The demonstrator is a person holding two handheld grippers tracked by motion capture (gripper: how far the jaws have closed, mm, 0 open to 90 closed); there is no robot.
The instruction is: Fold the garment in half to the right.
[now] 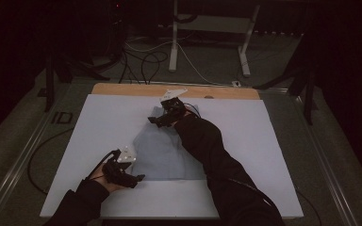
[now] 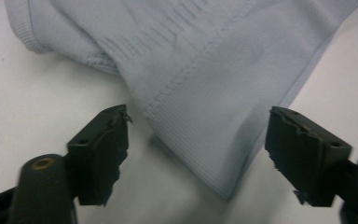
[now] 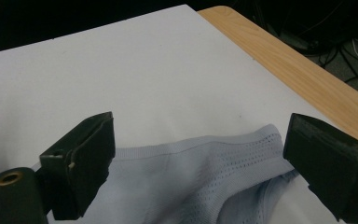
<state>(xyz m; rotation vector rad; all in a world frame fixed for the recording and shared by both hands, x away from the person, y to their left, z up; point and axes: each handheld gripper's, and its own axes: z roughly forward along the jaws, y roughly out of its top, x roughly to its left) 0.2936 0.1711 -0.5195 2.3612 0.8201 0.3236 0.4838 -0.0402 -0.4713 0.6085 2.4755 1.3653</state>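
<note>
i have both grippers, left gripper (image 1: 139, 178) and right gripper (image 1: 152, 120), jaws spread, at the pale blue garment (image 1: 162, 150); nothing gripped, folding looks unstarted.

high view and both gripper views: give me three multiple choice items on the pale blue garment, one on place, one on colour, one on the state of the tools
1. Where does the pale blue knit garment lie?
A. on the floor
B. on the white sheet covering the wooden table
C. draped over a forearm

2. What colour is the sheet?
A. white
B. green
C. red

3. How are the left tool and right tool set?
A. both shut on fabric
B. one open, one shut
C. both open, jaws apart

Answers: 1 B, the garment lies spread on the sheet; 2 A, the sheet is plainly white; 3 C, each gripper view shows a wide gap between jaws, with fabric ungripped.
</note>
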